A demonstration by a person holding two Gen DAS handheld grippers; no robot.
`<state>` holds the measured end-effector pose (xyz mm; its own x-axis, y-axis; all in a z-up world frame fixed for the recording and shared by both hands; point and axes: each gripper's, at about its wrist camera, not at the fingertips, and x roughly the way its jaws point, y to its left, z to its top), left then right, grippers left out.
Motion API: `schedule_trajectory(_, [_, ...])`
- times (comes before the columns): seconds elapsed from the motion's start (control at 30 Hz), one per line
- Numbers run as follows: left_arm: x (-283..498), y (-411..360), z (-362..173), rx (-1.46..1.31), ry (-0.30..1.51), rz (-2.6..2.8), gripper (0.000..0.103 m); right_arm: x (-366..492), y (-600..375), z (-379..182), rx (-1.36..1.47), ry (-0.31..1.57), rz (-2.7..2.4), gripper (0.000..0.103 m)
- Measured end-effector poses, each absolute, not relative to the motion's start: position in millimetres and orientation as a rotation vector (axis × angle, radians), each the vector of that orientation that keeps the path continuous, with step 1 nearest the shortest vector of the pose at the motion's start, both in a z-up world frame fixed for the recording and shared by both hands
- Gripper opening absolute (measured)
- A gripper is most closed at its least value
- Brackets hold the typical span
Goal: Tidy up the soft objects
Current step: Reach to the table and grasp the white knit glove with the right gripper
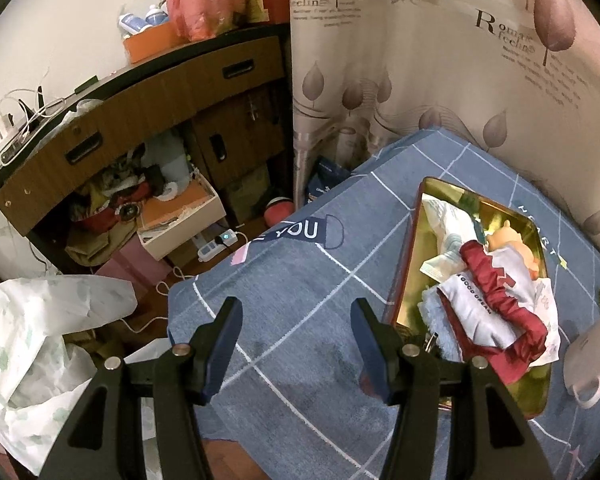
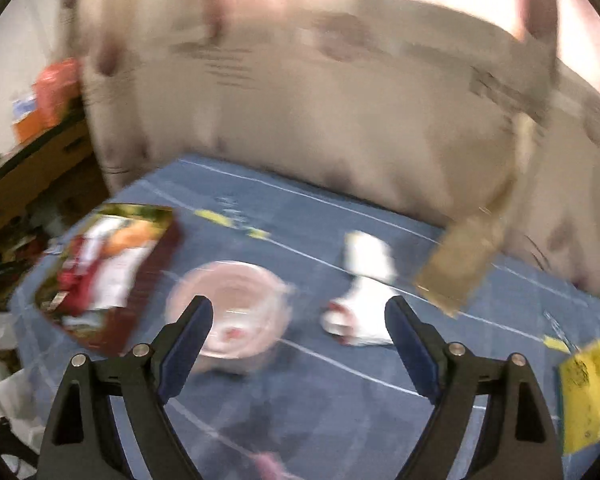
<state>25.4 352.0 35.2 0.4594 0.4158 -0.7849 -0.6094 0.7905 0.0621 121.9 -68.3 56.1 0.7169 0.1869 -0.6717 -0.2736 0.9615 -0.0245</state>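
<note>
White cloth between right gripper's fingers.

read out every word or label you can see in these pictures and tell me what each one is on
"Romaic feeling": curtain, printed twice; the small lines beneath are unreadable.
"YOU": blue checked bedsheet, seen upside down.
"HEART": same bedsheet, by the gold tin.
"A GOOD DREAM": white cloth in the tin; first letter unsure.
Right wrist view: too blurred to read.

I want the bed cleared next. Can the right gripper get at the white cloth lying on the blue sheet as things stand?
Probably yes. The right gripper is open and empty, and the white cloth lies uncovered on the blue sheet just ahead of it, apart from the clear tub. The picture is blurred, though.
</note>
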Motion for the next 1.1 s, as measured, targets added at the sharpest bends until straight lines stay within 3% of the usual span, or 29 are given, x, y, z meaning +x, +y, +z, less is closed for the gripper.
schedule_trajectory(0.53, [42, 320, 28, -0.146, 0.921, 0.540, 0.058, 205, -116, -33, -0.072, 0.869, 0.144, 0.086])
schedule_trajectory(0.93, [59, 278, 28, -0.045, 0.956, 0.457, 0.058, 237, -110, -67, -0.064, 0.889, 0.185, 0.087])
schedule_trajectory(1.1, [71, 254, 38, -0.017, 0.954, 0.404, 0.058, 233, -109, -67, -0.035, 0.886, 0.251, 0.059])
